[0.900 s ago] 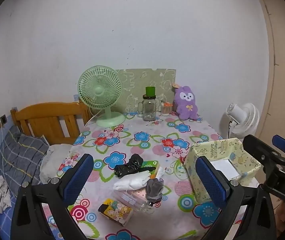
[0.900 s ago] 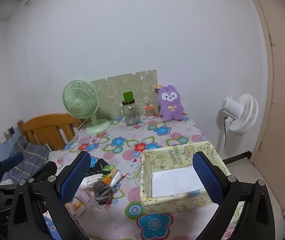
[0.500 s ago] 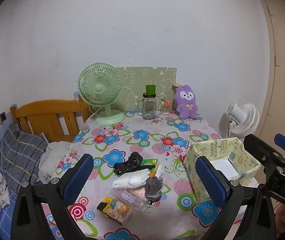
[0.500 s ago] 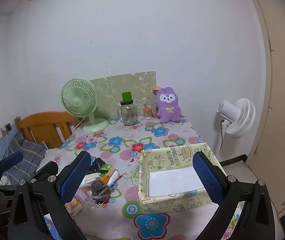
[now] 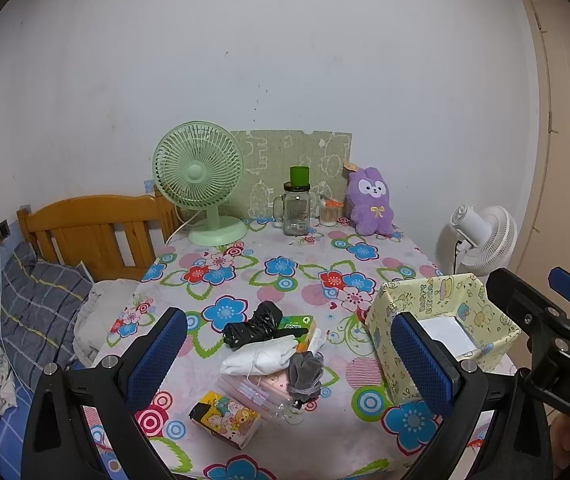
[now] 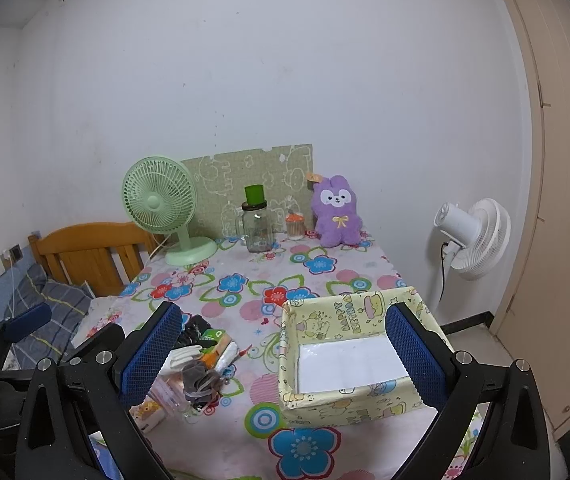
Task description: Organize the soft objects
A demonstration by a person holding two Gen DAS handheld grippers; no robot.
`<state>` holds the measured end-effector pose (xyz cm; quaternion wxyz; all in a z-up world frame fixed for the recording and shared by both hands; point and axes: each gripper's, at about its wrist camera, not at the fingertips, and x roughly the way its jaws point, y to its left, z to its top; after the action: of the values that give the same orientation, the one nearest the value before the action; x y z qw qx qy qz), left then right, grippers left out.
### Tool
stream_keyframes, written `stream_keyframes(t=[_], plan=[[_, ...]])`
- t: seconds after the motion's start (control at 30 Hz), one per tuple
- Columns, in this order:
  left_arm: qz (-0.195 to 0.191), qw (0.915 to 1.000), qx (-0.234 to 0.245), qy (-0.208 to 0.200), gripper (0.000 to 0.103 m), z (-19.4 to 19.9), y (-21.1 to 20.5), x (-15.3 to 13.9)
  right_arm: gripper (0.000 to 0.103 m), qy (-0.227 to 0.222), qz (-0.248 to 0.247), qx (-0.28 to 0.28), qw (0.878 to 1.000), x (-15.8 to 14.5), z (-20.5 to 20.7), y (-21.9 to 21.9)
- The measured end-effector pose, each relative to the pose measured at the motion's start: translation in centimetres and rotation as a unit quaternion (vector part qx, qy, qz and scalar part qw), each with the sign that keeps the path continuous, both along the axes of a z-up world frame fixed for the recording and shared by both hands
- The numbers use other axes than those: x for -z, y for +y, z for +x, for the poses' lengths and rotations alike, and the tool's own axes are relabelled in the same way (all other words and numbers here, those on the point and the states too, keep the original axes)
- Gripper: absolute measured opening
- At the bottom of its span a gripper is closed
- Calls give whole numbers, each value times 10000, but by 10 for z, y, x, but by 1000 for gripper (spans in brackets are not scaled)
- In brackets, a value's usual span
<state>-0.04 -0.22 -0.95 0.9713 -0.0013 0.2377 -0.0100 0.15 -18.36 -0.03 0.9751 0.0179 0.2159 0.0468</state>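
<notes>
The left gripper (image 5: 289, 356) and the right gripper (image 6: 283, 354) both hover above the near edge of the table (image 5: 285, 264), fingers spread fully apart with nothing between them.

The soft objects lie in a pile at near centre-left of the table: a black bundle (image 5: 254, 324) at the far side, a white cloth (image 5: 261, 356) just in front of it, and a grey cloth (image 5: 305, 372) touching the white cloth's right end. A clear zip bag (image 5: 253, 390) lies under the near edge of the pile, with a cartoon-print pack (image 5: 225, 418) nearer still.

A yellow patterned box (image 6: 349, 320) stands open at near right, well apart from the pile. A purple plush toy (image 6: 337, 212) sits upright at the far edge.
</notes>
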Motion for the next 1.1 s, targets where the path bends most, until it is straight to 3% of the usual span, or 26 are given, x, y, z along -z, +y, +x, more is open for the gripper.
stream_keyframes(t=[1.1], plan=[[-12, 10000, -12, 9, 103, 1, 1, 0, 103, -35, -9, 9, 10000, 3, -2, 4]])
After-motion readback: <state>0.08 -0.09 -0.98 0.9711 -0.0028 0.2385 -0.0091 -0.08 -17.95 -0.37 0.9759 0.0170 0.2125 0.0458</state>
